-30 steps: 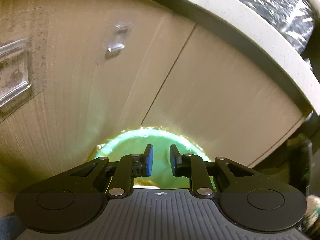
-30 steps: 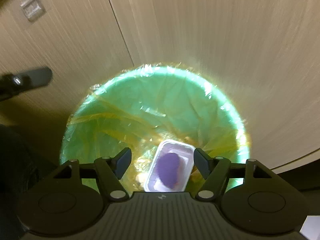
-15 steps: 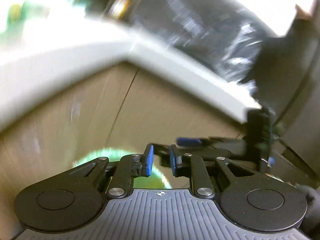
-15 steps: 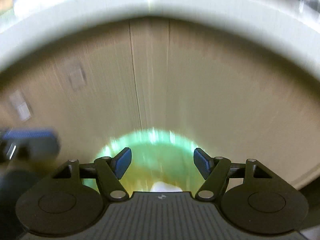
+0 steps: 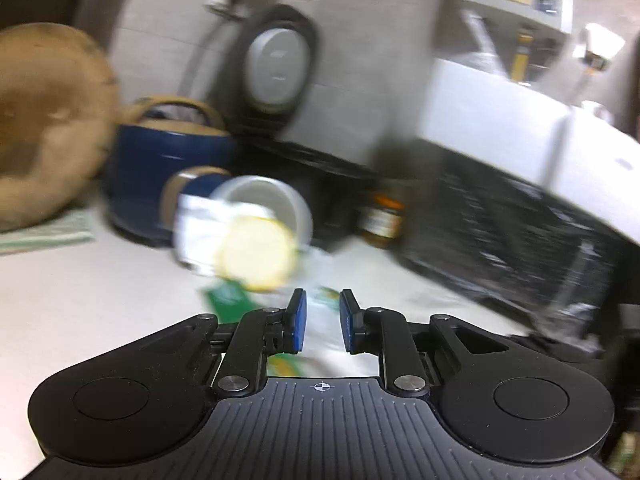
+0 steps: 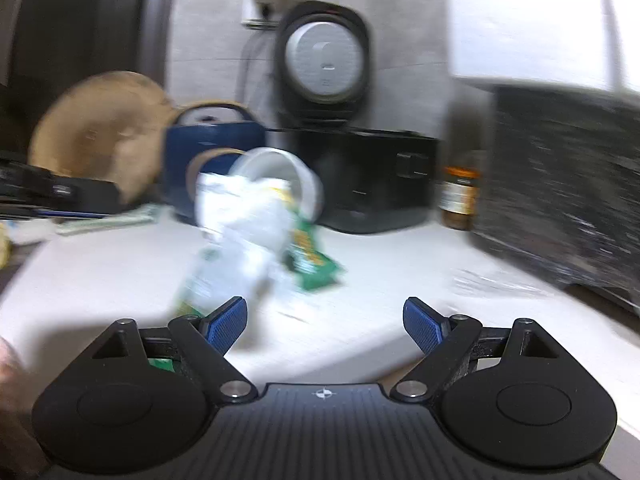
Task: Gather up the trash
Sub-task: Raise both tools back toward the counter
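White bench [image 6: 400, 280] carries the trash: a tipped clear plastic cup [image 6: 280, 176] with crumpled white paper [image 6: 240, 216] spilling from its mouth, a green wrapper [image 6: 314, 268] lying just beside it. In the left wrist view the same cup [image 5: 256, 200] shows a pale yellow disc [image 5: 256, 256] at its front. Behind it stand a dark blue pot [image 6: 212, 140] with a tan handle, a round wooden board [image 6: 100, 128], a black appliance [image 6: 360, 176] and an amber jar [image 6: 458, 196]. Both views are blurred. The left gripper [image 5: 322, 320] has its jaws narrowly apart with nothing between them. The right gripper [image 6: 326, 320] has jaws that have just been opening; they stand wide and empty, short of the trash
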Action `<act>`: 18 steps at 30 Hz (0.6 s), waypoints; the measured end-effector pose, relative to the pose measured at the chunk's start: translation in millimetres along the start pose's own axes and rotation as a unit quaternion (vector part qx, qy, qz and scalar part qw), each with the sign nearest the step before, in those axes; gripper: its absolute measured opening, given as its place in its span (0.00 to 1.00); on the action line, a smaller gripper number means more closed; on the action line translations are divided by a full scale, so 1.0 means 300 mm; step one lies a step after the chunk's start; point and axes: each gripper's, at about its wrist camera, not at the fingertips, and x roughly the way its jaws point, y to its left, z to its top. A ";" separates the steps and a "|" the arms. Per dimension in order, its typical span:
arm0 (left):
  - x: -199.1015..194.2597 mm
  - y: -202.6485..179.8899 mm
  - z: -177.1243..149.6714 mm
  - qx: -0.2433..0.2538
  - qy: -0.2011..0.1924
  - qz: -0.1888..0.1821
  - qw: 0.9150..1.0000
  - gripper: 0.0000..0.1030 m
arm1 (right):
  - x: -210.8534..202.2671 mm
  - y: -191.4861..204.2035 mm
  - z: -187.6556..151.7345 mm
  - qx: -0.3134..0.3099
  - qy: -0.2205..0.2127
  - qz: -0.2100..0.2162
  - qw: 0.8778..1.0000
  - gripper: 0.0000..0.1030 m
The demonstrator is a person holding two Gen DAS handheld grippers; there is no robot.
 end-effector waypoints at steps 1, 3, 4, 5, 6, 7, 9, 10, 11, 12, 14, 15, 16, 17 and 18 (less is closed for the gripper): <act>0.010 0.039 0.000 -0.007 0.002 0.010 1.000 0.20 | 0.016 0.026 0.024 0.004 0.007 0.017 1.000 0.84; 0.038 0.139 -0.008 -0.032 0.007 0.019 0.999 0.20 | 0.058 0.079 0.061 0.012 0.026 0.046 0.999 0.85; 0.052 0.182 -0.016 -0.049 0.013 0.021 0.999 0.20 | 0.092 0.111 0.075 0.010 0.037 0.055 0.998 0.86; 0.079 0.235 -0.032 -0.071 0.021 0.025 0.997 0.20 | 0.105 0.147 0.076 0.005 0.045 0.059 0.997 0.87; 0.102 0.274 -0.042 -0.087 0.025 0.028 0.995 0.20 | 0.129 0.181 0.081 -0.004 0.051 0.060 0.997 0.87; 0.121 0.320 -0.060 -0.109 0.030 0.032 0.993 0.20 | 0.155 0.214 0.079 -0.016 0.053 0.057 0.997 0.87; 0.136 0.390 -0.088 -0.150 0.039 0.037 0.987 0.20 | 0.200 0.272 0.073 -0.036 0.059 0.047 0.996 0.87; 0.140 0.423 -0.089 -0.170 0.044 0.036 0.984 0.20 | 0.223 0.300 0.074 -0.046 0.064 0.043 0.996 0.87; 0.141 0.454 -0.099 -0.194 0.048 0.035 0.979 0.20 | 0.245 0.319 0.075 -0.053 0.069 0.041 0.995 0.87; 0.136 0.475 -0.105 -0.208 0.050 0.039 0.976 0.20 | 0.267 0.336 0.076 -0.059 0.073 0.041 0.995 0.87; 0.126 0.501 -0.115 -0.229 0.051 0.052 0.971 0.20 | 0.305 0.348 0.075 -0.065 0.074 0.042 0.994 0.87; 0.121 0.499 -0.116 -0.235 0.049 0.053 0.969 0.20 | 0.319 0.353 0.079 -0.070 0.075 0.046 0.994 0.87; 0.115 0.504 -0.119 -0.241 0.048 0.052 0.968 0.20 | 0.342 0.354 0.083 -0.078 0.077 0.049 0.993 0.87; 0.110 0.505 -0.121 -0.244 0.048 0.050 0.967 0.20 | 0.366 0.356 0.087 -0.080 0.077 0.045 0.993 0.87; 0.106 0.505 -0.120 -0.242 0.049 0.050 0.968 0.20 | 0.389 0.356 0.087 -0.078 0.076 0.037 0.993 0.87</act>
